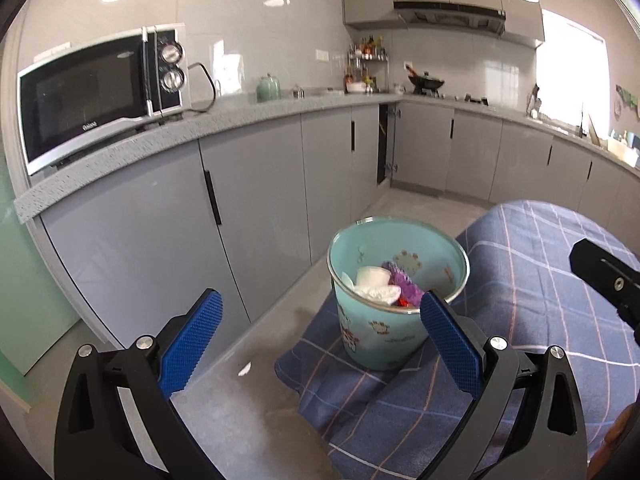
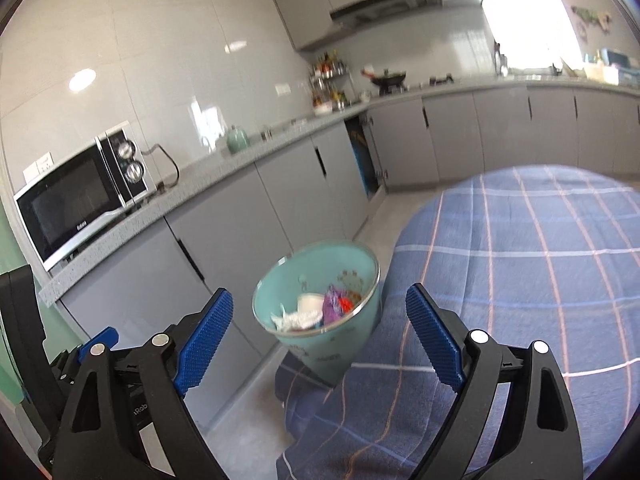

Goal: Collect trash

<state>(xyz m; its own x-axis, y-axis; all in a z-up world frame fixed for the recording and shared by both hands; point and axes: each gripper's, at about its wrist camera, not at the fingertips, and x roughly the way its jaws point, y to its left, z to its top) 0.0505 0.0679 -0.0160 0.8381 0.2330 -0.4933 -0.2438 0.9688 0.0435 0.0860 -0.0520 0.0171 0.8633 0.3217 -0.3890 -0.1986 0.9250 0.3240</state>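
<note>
A light teal trash bin [image 1: 384, 332] with cartoon prints stands on the floor against the hanging edge of a blue plaid tablecloth [image 1: 532, 280]. It holds white crumpled paper [image 1: 378, 286], a purple wrapper [image 1: 404, 286] and something red. My left gripper [image 1: 320, 340] is open and empty, above and short of the bin. In the right wrist view the bin [image 2: 336, 344] sits between the open, empty fingers of my right gripper [image 2: 320, 328]. The right gripper's black body [image 1: 604, 280] shows at the right edge of the left wrist view.
Grey base cabinets [image 1: 256, 184] run along the left and back under a speckled counter with a microwave [image 1: 100, 88], a green jar [image 1: 269, 89] and a wok [image 1: 426, 82]. One cabinet door [image 1: 386, 144] stands ajar. Grey floor [image 1: 256, 376] lies between cabinets and table.
</note>
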